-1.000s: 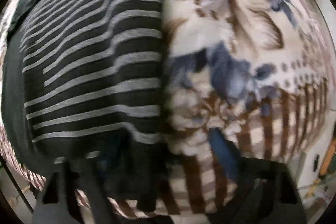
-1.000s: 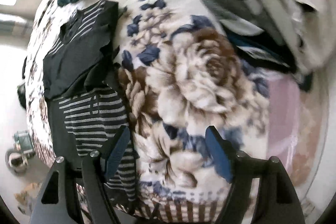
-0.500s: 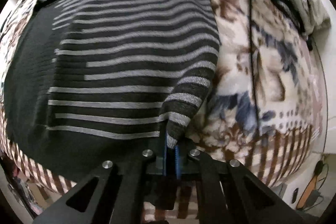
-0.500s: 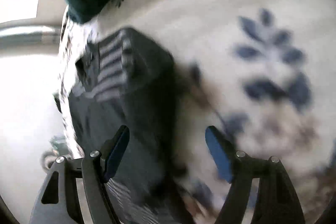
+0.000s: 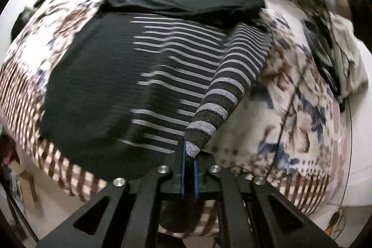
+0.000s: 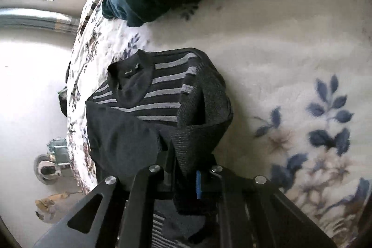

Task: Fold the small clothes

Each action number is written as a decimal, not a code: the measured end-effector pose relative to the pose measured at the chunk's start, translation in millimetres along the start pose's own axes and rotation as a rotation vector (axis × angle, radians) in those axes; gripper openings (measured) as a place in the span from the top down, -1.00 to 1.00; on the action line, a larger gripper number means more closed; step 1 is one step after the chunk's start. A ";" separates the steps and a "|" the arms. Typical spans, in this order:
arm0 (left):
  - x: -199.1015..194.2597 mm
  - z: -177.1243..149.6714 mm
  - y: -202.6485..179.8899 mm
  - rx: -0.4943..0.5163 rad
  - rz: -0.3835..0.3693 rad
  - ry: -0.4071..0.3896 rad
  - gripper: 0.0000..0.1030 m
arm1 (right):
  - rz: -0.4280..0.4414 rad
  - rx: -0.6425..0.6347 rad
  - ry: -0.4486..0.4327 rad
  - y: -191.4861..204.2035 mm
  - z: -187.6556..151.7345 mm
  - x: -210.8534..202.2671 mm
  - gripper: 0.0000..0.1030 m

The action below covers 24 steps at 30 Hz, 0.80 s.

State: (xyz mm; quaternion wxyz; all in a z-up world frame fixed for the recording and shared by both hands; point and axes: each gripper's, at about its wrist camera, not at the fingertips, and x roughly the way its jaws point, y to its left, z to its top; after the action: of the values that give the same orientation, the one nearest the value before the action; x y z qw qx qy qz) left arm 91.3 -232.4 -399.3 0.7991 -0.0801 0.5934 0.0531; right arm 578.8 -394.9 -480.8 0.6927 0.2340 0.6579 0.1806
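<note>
- since the earlier frame the right gripper [image 6: 186,176], then open over the blanket [image 6: 279,43], has clamped the sweater [image 6: 148,106] at its shoulder.
- left gripper [image 5: 190,163] stays clamped on the sleeve [image 5: 232,80]; the fold can begin.
- sweater lies on the blanket.
- only the right view shows the collar [image 6: 130,76]; only the left shows the clothes pile [image 5: 325,22].

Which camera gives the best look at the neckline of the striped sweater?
The right wrist view. It shows the dark collar whole, above the striped sweater, whose fabric the right gripper pinches. The left wrist view shows mainly the sweater's body and the sleeve clamped in the left gripper; there the neckline is blurred, hard to see.
</note>
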 end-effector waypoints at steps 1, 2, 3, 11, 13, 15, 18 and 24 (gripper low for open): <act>-0.1 2.2 7.6 -0.033 -0.003 -0.001 0.94 | 0.000 -0.002 -0.001 4.9 0.3 -4.4 0.78; -3.5 5.8 23.1 -0.081 -0.009 -0.005 0.94 | -0.004 -0.016 -0.004 17.5 0.8 -7.3 0.78; -5.6 8.1 34.0 -0.117 -0.013 -0.010 0.94 | -0.009 -0.031 -0.005 24.6 0.3 -9.9 0.78; -11.4 19.0 137.5 -0.330 -0.025 -0.056 0.94 | -0.082 -0.192 0.005 169.9 10.6 13.0 0.80; -8.2 19.8 162.5 -0.358 -0.028 -0.058 0.94 | -0.100 -0.212 0.010 209.1 13.8 33.1 0.80; -3.9 21.0 184.7 -0.376 -0.024 -0.054 0.94 | -0.120 -0.226 0.024 251.8 15.5 64.0 0.80; 9.4 22.4 225.6 -0.426 -0.029 -0.036 0.94 | -0.173 -0.261 0.055 314.1 14.4 125.8 0.80; 43.0 20.2 289.5 -0.482 -0.032 0.017 0.94 | -0.264 -0.311 0.104 385.4 6.1 225.1 0.81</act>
State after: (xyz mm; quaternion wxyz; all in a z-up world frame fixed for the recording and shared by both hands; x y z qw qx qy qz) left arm 70.7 55.2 -453.6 0.7526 -0.2781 0.5691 0.1798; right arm 622.7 48.2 -450.4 0.7031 0.0263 0.6820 0.1996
